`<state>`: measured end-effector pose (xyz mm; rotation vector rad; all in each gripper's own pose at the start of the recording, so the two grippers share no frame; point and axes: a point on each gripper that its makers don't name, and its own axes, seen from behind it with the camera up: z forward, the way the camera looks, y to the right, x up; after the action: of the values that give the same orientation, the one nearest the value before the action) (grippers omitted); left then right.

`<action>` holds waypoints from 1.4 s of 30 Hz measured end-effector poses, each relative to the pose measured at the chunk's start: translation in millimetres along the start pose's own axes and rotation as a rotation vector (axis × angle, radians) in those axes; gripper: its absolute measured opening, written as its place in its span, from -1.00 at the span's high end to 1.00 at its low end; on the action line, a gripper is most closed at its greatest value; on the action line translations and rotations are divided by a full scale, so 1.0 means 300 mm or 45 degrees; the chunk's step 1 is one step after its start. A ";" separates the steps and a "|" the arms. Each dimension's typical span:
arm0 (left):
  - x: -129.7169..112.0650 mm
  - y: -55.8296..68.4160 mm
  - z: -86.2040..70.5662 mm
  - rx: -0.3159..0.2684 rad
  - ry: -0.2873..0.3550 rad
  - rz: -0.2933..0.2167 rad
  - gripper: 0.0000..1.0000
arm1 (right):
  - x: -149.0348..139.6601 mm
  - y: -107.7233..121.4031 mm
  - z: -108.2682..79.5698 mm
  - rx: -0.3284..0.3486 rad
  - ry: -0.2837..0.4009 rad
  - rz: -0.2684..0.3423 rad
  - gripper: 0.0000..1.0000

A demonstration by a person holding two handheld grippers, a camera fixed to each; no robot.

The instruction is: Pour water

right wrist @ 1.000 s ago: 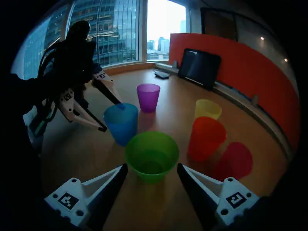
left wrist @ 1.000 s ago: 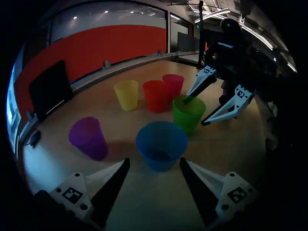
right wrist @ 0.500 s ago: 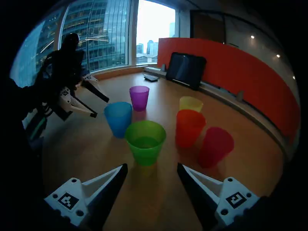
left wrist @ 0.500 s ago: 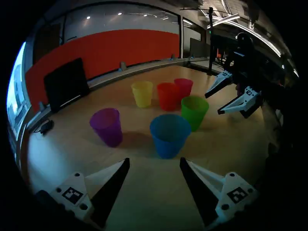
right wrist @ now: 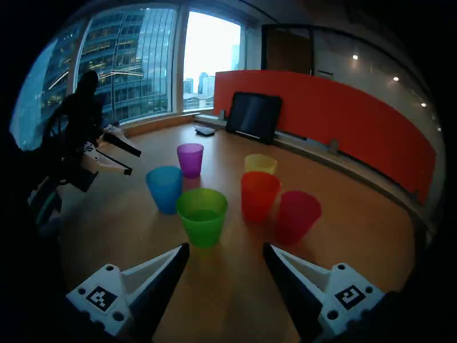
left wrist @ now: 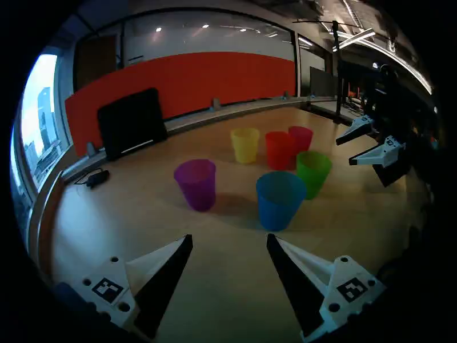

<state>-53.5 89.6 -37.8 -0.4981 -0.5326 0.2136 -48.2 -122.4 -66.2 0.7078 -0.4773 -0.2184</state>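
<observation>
- The left gripper [left wrist: 228,237] has its fingers spread wide with nothing between them. It has drawn back from the cups: the blue cup [left wrist: 278,200], which sat right between its fingertips a second ago, now stands well ahead and slightly to the right.
- The right gripper [right wrist: 225,246] is likewise spread and empty. It has pulled back too, so the green cup [right wrist: 202,216], earlier almost between its tips, now stands ahead, just left of its centre line.
- In the left gripper view the other gripper sits far off to the right, beyond the green cup and well apart from it. A second ago one of its fingers reached over that cup's rim.
- In the right gripper view the other gripper is far to the left, apart from the blue cup whose rim its finger had overlapped.
- The cups themselves have kept their places on the wooden table [left wrist: 143,228]. The purple cup [left wrist: 196,184] is ahead-left of the left gripper, and the yellow cup [left wrist: 245,144], red cup [left wrist: 279,150] and pink cup [left wrist: 300,139] are farther off.
- Whether any cup holds water I cannot tell.
</observation>
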 end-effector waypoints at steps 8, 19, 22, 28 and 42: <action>0.001 -0.088 -0.054 0.139 0.063 -0.098 -0.93 | 0.027 0.050 -0.044 -0.120 0.068 0.071 -0.99; 0.056 -0.195 -0.116 0.328 0.202 -0.195 -0.93 | 0.085 0.146 -0.099 -0.310 0.197 0.177 -0.98; 0.068 -0.215 -0.126 0.370 0.237 -0.225 -0.93 | 0.088 0.172 -0.110 -0.361 0.224 0.194 -0.98; 0.095 -0.238 -0.143 0.421 0.312 -0.291 -0.93 | 0.104 0.209 -0.128 -0.443 0.287 0.220 -0.99; 0.146 -0.296 -0.208 0.558 0.479 -0.329 -0.93 | 0.148 0.275 -0.172 -0.617 0.417 0.231 -0.98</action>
<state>22.7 2.7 -20.5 -0.0345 -0.1677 -0.0154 18.5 -47.2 -29.9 0.2152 -0.1603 -0.0401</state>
